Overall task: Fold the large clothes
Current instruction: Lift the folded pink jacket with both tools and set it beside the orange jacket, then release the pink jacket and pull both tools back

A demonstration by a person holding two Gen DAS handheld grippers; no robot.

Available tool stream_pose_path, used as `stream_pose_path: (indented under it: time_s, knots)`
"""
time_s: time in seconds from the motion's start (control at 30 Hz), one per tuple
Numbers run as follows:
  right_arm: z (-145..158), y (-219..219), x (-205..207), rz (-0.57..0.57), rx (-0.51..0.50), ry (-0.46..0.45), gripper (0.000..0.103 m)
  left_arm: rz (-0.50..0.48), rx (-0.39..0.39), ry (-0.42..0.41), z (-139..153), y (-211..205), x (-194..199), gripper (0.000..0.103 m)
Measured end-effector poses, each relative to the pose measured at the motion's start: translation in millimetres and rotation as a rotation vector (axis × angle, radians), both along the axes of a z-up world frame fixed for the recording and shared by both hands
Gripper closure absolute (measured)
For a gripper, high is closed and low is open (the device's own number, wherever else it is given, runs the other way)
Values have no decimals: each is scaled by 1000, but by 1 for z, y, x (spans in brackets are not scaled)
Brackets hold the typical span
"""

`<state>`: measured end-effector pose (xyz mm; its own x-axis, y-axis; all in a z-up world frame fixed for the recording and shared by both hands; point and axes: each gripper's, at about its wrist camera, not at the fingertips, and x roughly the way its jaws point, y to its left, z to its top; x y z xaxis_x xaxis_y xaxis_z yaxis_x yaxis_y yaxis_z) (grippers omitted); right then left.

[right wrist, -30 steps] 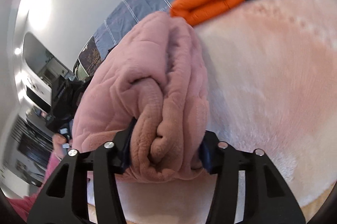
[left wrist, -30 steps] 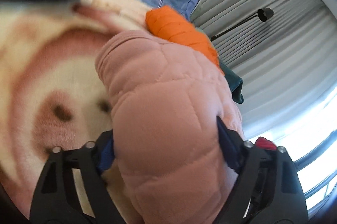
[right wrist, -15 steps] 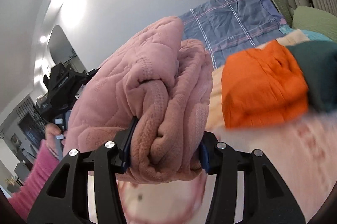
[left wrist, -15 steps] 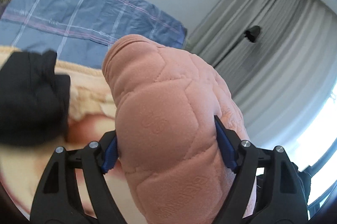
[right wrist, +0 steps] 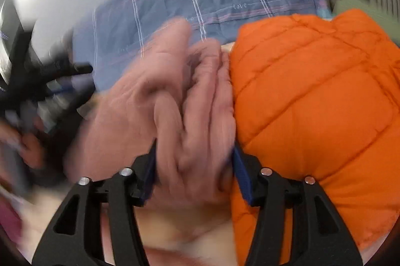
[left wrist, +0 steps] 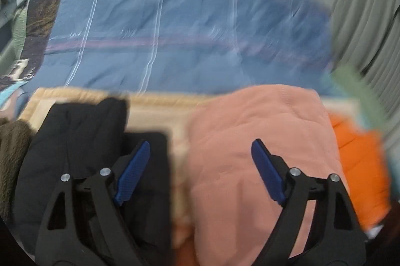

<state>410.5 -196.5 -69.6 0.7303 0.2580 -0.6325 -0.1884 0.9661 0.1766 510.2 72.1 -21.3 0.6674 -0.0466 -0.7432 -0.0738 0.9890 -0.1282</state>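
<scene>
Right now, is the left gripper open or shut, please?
Open: the left gripper has its pads apart, nothing between them, above the pink garment.

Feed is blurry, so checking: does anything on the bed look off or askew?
Nothing stands out. The pink jacket lies between the black coat and the orange jacket; the right gripper grips it, the left gripper is open.

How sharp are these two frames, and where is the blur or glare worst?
Left wrist view: everything beyond the sharp jaws is motion-smeared, worst at the pink garment and the black coat. Right wrist view: the pink garment and left edge streak, the orange jacket stays fairly crisp, and glare blows out the top-left wall.
</scene>
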Motion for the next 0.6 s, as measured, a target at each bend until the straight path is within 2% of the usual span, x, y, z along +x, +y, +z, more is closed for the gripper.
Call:
stream_pose_path:
  time_s: [0.03, 0.07, 0.1, 0.17, 0.2, 0.27, 0.33, 0.4, 0.53, 0.6]
  knots:
    - [0, 7, -4, -28, -62, -24, 46, -27, 0, 9, -14, -2, -2, 21]
    - [1, 10, -5, -53, -80, -20, 44, -60, -1, 10, -24, -6, -7, 21]
    - [3, 9, -5, -62, -65, -13, 42, -95, 16, -13, -33, -10, -17, 21]
    - [7, 2, -5, -50, -28, -3, 40, -93, 79, -81, -35, -11, -35, 21]
    - [8, 0, -6, -49, -23, 1, 39, -99, 72, -83, -35, -8, -38, 21]
    - [19, -7, -16, -56, -7, -1, 36, -96, 46, -78, -27, 0, -48, 21]
    - [34, -11, -40, -79, -16, -44, 29, -115, 47, -88, -15, 1, -58, 21]
    - [52, -14, -73, -68, -31, -94, 28, -154, 76, -128, -2, -8, -84, 17]
    - [72, -19, -126, -55, -71, -132, 27, -253, 111, -200, 21, -37, -140, 9]
    - [83, -24, -149, -63, -84, -145, 21, -285, 134, -218, 25, -49, -167, 7]
